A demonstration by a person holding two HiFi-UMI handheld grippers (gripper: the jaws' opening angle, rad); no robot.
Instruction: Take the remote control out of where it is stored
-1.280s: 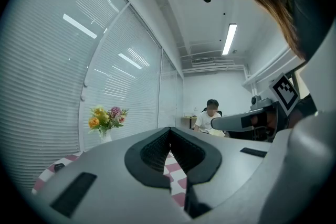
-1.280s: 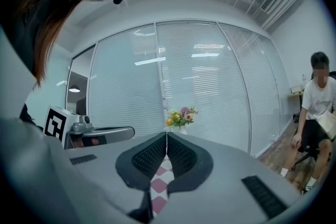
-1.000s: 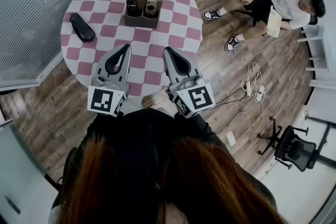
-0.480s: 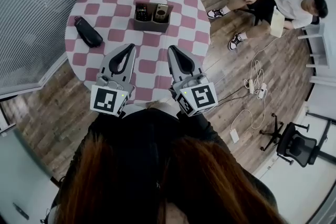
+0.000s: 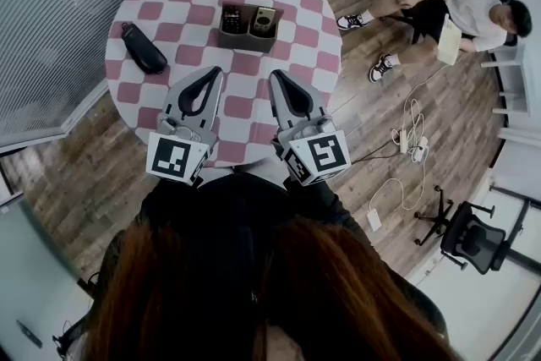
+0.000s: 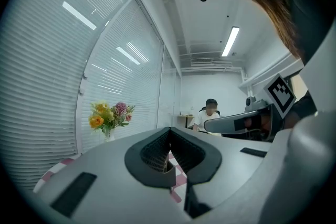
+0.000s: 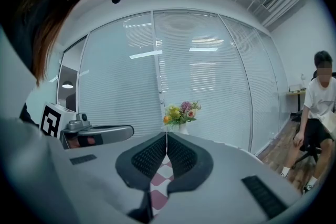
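Clenched, empty jaws of left gripper [image 5: 210, 73] and right gripper [image 5: 277, 76] are being advanced toward the far holder [image 5: 248, 38]; remote control [image 5: 230, 18] not yet reached.

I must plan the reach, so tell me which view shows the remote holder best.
The head view: the dark holder stands in plain sight on the checkered table, with both of its compartments filled. Neither gripper view shows it; only a strip of the checks appears between the jaws.
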